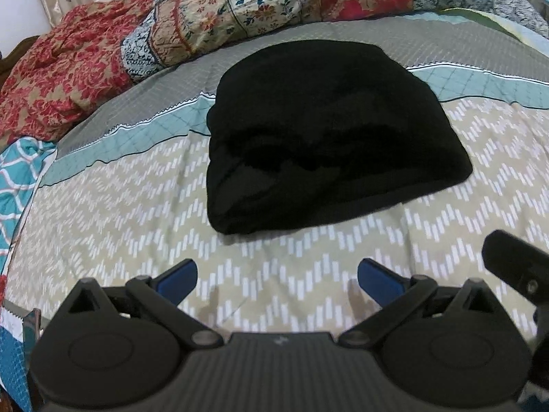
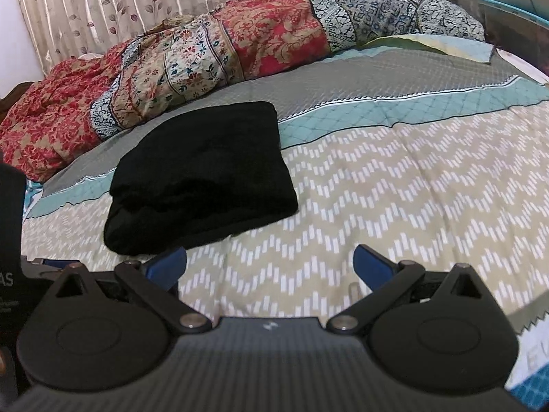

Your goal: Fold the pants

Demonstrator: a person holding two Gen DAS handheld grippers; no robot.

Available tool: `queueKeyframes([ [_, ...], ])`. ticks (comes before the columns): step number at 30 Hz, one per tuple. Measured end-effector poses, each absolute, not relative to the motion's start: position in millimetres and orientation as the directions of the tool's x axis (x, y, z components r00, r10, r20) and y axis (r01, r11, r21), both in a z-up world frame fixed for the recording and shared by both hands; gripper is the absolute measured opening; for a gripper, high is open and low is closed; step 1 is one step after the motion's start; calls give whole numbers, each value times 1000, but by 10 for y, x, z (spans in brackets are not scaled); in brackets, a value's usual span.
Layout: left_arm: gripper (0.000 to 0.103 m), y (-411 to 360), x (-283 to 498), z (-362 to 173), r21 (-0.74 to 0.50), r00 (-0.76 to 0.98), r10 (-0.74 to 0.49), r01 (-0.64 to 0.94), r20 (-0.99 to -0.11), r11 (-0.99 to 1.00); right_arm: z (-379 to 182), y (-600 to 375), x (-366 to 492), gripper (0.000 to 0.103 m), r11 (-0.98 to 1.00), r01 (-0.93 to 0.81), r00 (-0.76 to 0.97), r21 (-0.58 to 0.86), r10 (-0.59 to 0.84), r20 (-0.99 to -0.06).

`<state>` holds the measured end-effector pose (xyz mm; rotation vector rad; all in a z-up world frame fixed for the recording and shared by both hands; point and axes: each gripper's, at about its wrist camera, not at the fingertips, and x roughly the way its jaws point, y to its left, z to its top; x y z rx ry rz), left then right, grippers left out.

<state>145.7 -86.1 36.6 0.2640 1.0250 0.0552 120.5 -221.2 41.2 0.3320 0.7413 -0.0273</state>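
Black pants [image 1: 326, 137] lie folded into a compact stack on the bed, straight ahead in the left wrist view. They also show in the right wrist view [image 2: 202, 178], ahead and to the left. My left gripper [image 1: 276, 279] is open and empty, a short way in front of the stack's near edge. My right gripper [image 2: 269, 266] is open and empty, to the right of the stack, its left blue fingertip [image 2: 170, 264] close to the stack's near corner. Neither gripper touches the pants.
The bed cover [image 2: 394, 189] has a beige zigzag print with teal and grey bands. A bunched floral quilt [image 2: 206, 55] lies along the far side. A curtain [image 2: 103, 3] hangs behind. Part of the other gripper [image 1: 518, 264] shows at the right edge.
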Motion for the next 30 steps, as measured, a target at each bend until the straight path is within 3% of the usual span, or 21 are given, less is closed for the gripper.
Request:
queueKeyframes([
  [30, 103, -704, 1604, 319, 200, 514, 165, 13, -842, 980, 285, -2151, 1423, 103, 946, 128, 725, 299, 116, -679],
])
